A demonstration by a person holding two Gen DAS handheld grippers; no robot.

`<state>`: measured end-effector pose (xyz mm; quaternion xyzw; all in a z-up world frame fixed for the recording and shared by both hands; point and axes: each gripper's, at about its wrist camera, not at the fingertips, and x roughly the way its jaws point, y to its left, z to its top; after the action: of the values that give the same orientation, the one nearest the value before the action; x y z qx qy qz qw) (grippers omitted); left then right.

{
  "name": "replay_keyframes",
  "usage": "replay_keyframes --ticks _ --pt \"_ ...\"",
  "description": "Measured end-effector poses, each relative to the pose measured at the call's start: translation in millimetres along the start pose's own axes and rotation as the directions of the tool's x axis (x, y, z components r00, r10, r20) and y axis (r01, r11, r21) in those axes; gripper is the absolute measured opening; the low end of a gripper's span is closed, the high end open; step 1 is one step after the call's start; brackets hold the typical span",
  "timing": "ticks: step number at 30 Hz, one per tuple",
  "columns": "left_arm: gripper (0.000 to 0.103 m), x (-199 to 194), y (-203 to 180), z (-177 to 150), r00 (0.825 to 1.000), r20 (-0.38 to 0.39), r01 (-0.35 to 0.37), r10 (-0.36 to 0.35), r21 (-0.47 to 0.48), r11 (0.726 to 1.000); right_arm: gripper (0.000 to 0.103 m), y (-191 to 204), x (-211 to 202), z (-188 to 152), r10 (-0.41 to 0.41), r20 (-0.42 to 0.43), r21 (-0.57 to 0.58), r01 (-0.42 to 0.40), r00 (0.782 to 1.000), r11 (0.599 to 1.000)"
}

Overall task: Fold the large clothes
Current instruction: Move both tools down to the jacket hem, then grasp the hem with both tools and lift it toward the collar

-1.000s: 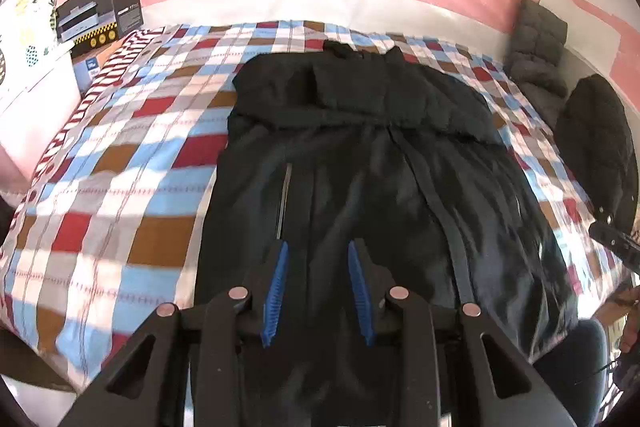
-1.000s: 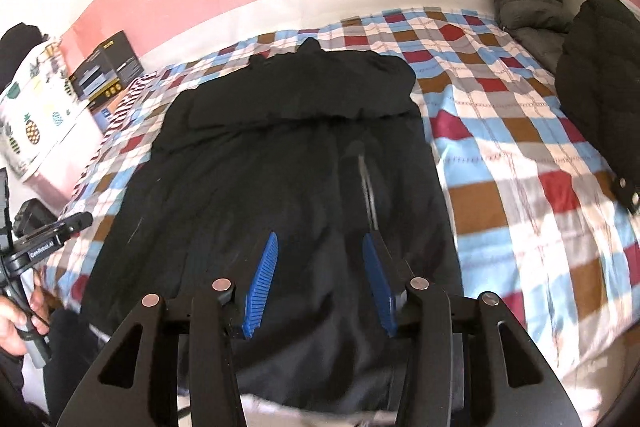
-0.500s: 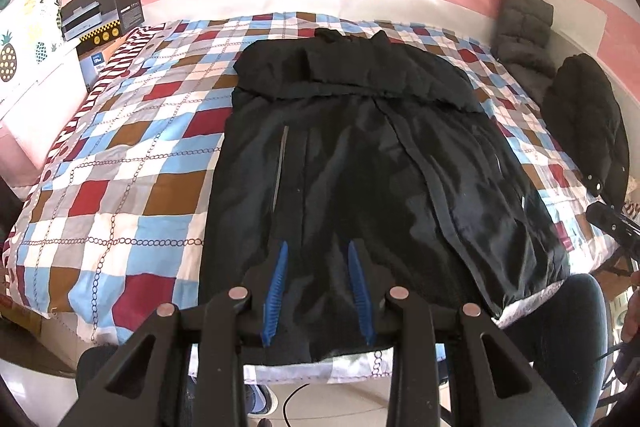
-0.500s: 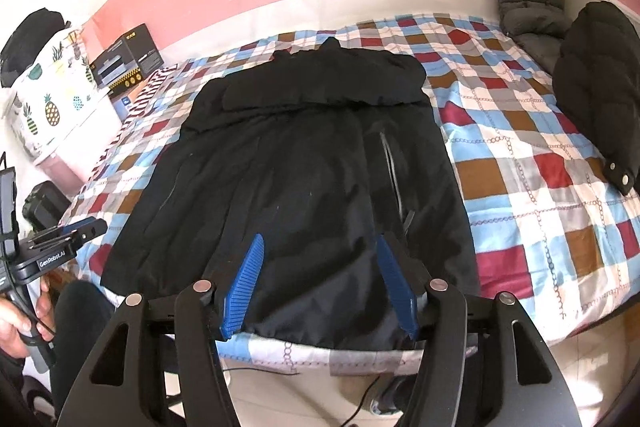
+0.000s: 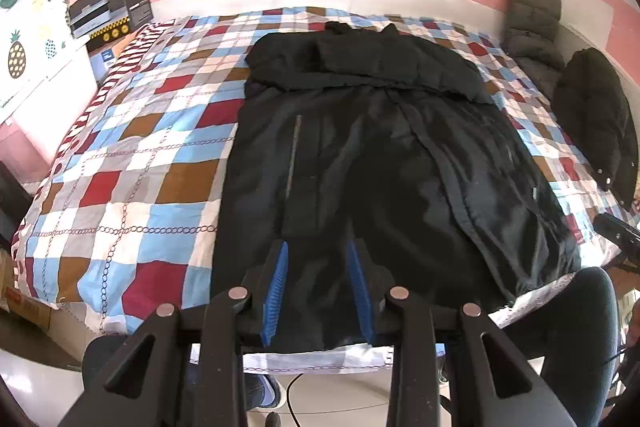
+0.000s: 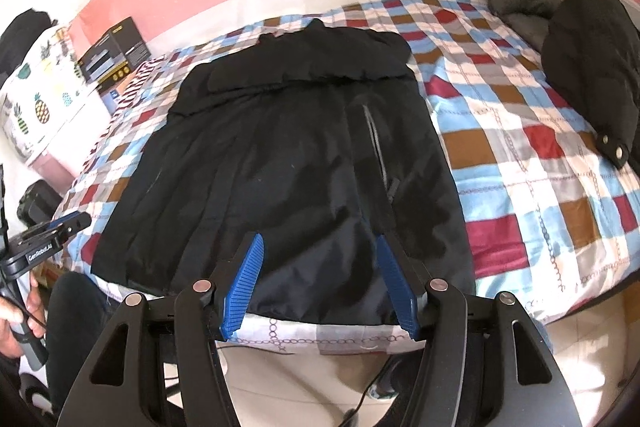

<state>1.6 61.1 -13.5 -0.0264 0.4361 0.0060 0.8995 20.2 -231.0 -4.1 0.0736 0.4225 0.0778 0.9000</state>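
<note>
A large black coat point(image 5: 360, 155) lies spread flat on the checked bedspread point(image 5: 140, 155), collar at the far end and hem at the near bed edge. In the left wrist view my left gripper point(image 5: 317, 245) hovers over the hem, open with a narrow gap and nothing between its blue pads. The right wrist view shows the same coat point(image 6: 288, 155), its zip line on the right half. My right gripper point(image 6: 319, 238) hangs above the hem near the bed edge, open with its jaws set wide apart and no cloth between them.
A black box point(image 5: 112, 11) and a pineapple-print cloth point(image 5: 24, 39) sit at the far left. A grey padded garment point(image 5: 532, 23) and a black puffer jacket point(image 5: 596, 119) lie on the bed's right side. A person's legs point(image 5: 576, 327) stand at the bed's foot.
Both grippers have drawn back toward the foot of the bed, so the hem, bed edge and floor now show. The right jaws have spread wider. The coat has not moved.
</note>
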Motion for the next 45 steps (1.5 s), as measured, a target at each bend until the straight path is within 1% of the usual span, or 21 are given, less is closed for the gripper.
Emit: replay_keyframes --ticks 8,9,10,11,12,14,16,18,22,26,29,32,33,36,39,41,45 --pt "0.033 19 32 -3 0.998 -0.032 -0.057 0.055 -0.049 0.997 0.060 -26 11 0 -0.030 -0.023 0.052 0.031 0.999 0.998" --pt "0.033 21 36 -3 0.998 -0.036 -0.060 0.058 -0.056 0.997 0.061 -31 14 1 -0.033 -0.032 0.059 0.035 0.999 0.998" --pt "0.033 25 41 -3 0.997 -0.045 -0.066 0.063 -0.064 0.996 0.066 -35 16 1 -0.036 -0.039 0.064 0.039 0.999 0.997" --pt "0.035 28 46 -3 0.997 -0.051 -0.068 0.064 -0.074 0.995 0.068 -41 19 2 -0.040 -0.047 0.072 0.044 0.998 0.996" --pt "0.041 31 51 -3 0.996 -0.056 -0.067 0.062 -0.084 0.994 0.070 -47 21 2 -0.042 -0.051 0.084 0.046 0.998 0.995" --pt "0.050 37 61 -4 0.996 -0.065 -0.070 0.063 -0.108 0.992 0.070 -58 26 4 -0.040 -0.063 0.107 0.047 0.997 0.993" --pt "0.054 43 71 -4 0.996 -0.075 -0.065 0.056 -0.131 0.989 0.070 -70 30 6 -0.043 -0.075 0.130 0.052 0.996 0.990" --pt "0.055 52 81 -6 0.993 -0.101 -0.072 0.057 -0.151 0.986 0.070 -83 36 7 -0.049 -0.095 0.159 0.063 0.994 0.985" --pt "0.055 73 97 -12 0.987 -0.162 -0.042 0.008 -0.208 0.977 0.071 -106 50 7 -0.035 -0.135 0.222 0.065 0.990 0.973" --pt "0.055 92 103 -18 0.975 -0.206 0.032 -0.089 -0.267 0.963 0.071 -126 66 4 -0.005 -0.179 0.281 0.056 0.984 0.958" --pt "0.055 99 99 -22 0.970 -0.208 0.063 -0.126 -0.284 0.957 0.071 -135 79 0 0.031 -0.217 0.321 0.041 0.976 0.946" --pt "0.055 98 91 -24 0.966 -0.206 0.090 -0.154 -0.290 0.953 0.071 -137 89 -6 0.088 -0.252 0.356 0.008 0.964 0.934" --pt "0.055 98 89 -25 0.963 -0.206 0.109 -0.173 -0.290 0.951 0.071 -135 93 -10 0.114 -0.264 0.362 -0.011 0.958 0.932" --pt "0.055 92 80 -29 0.963 -0.197 0.128 -0.183 -0.262 0.957 0.071 -129 93 -16 0.125 -0.278 0.354 -0.019 0.952 0.935" --pt "0.055 90 77 -32 0.961 -0.194 0.148 -0.200 -0.253 0.956 0.072 -131 93 -17 0.170 -0.276 0.387 -0.053 0.946 0.921" --pt "0.055 94 80 -31 0.960 -0.202 0.142 -0.195 -0.251 0.958 0.072 -136 96 -17 0.187 -0.278 0.395 -0.066 0.942 0.916" --pt "0.055 105 87 -28 0.955 -0.204 0.148 -0.214 -0.299 0.943 0.072 -147 106 -10 0.212 -0.263 0.445 -0.077 0.941 0.892"
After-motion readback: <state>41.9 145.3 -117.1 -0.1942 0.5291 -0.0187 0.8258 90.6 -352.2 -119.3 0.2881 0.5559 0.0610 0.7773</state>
